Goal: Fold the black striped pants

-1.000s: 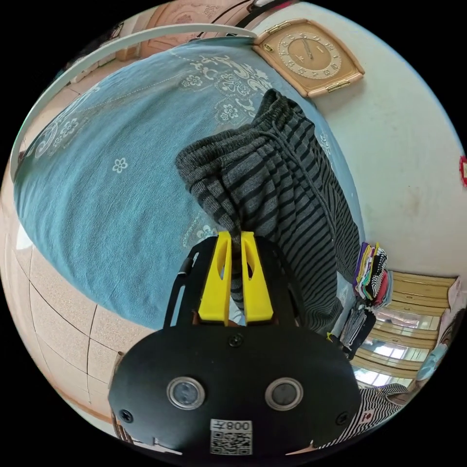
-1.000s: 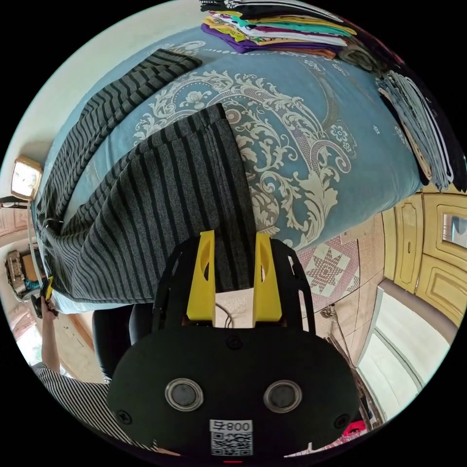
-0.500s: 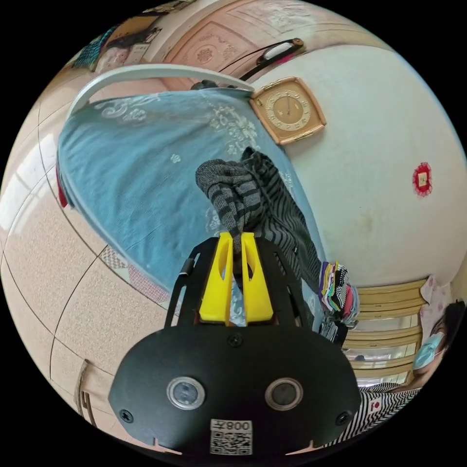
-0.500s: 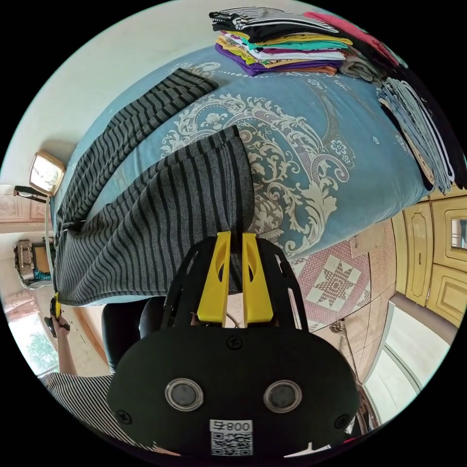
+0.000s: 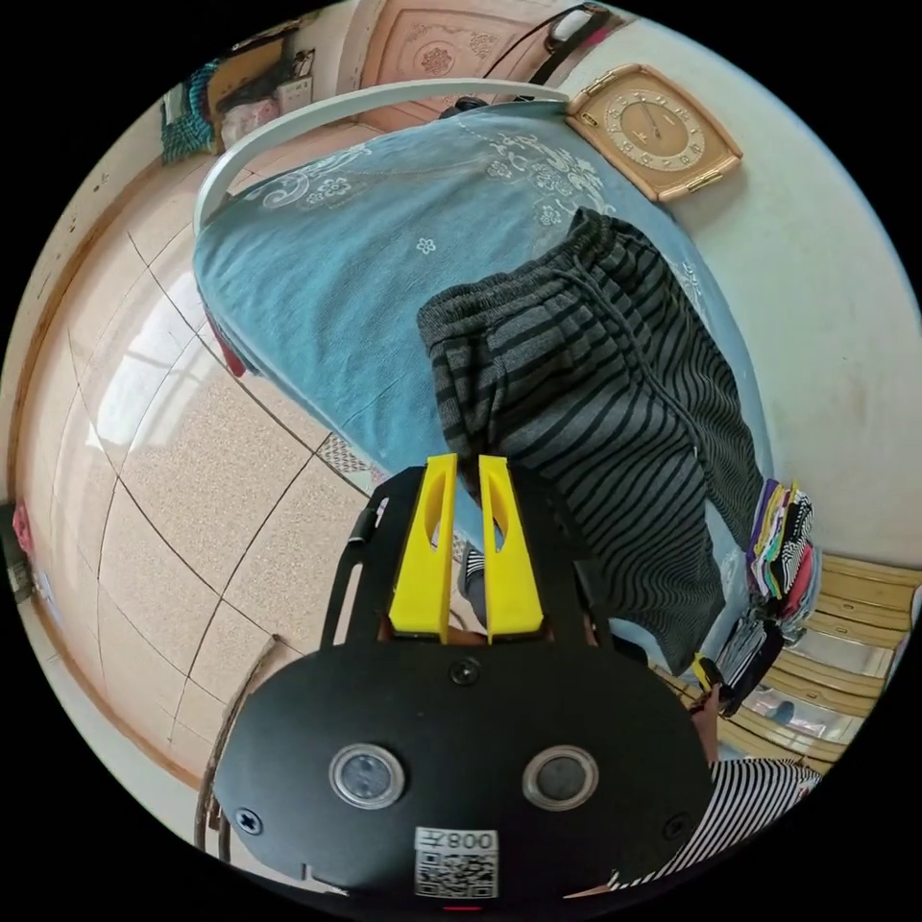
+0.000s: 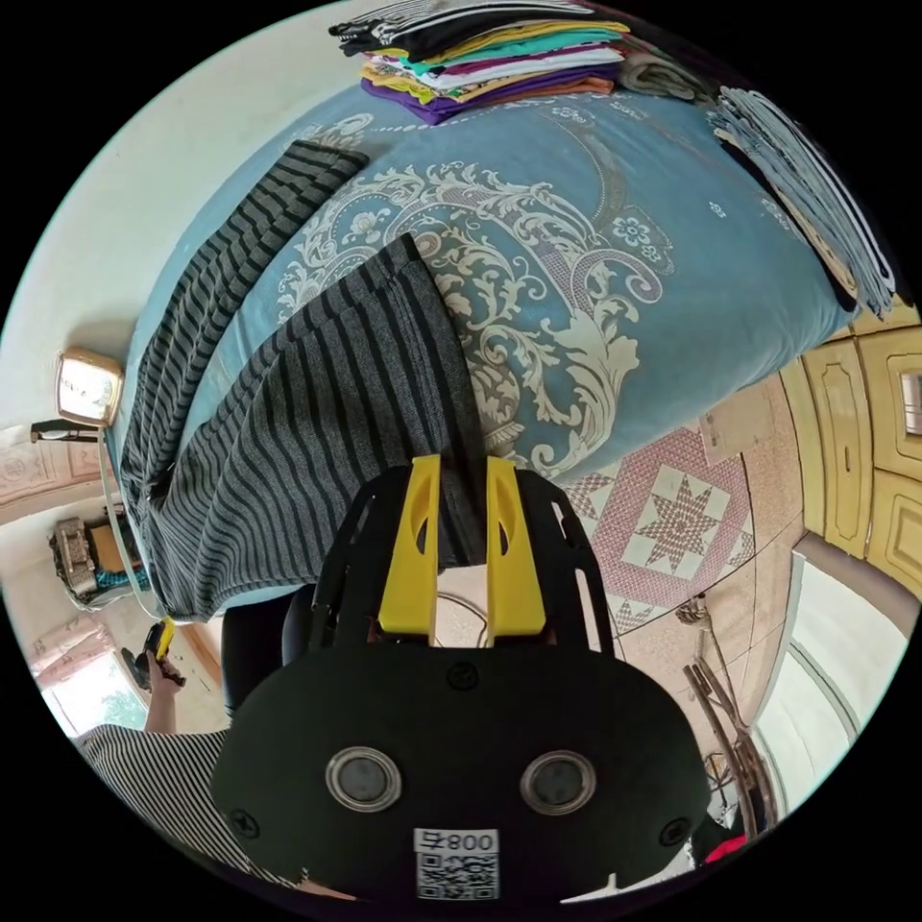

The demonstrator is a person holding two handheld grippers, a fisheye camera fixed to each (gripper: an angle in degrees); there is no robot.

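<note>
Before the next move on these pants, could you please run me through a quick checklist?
1. Left tool on the waist of the pants: jaws nearly shut on the cloth, ok.
2. Right tool on the near leg's hem: jaws slightly apart, hold cannot tell.
3. Far leg flat on the bed: ok.
4. Legs together: not ok, splayed apart.
5. Stack away from the pants: ok.

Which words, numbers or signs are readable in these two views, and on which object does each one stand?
On the white sticker of the black camera housing: a square code and a few small characters, not surely readable.
On the beige square wall clock: dial numerals too small to read.
On the black striped pants: no text.
Nothing else is legible.
</note>
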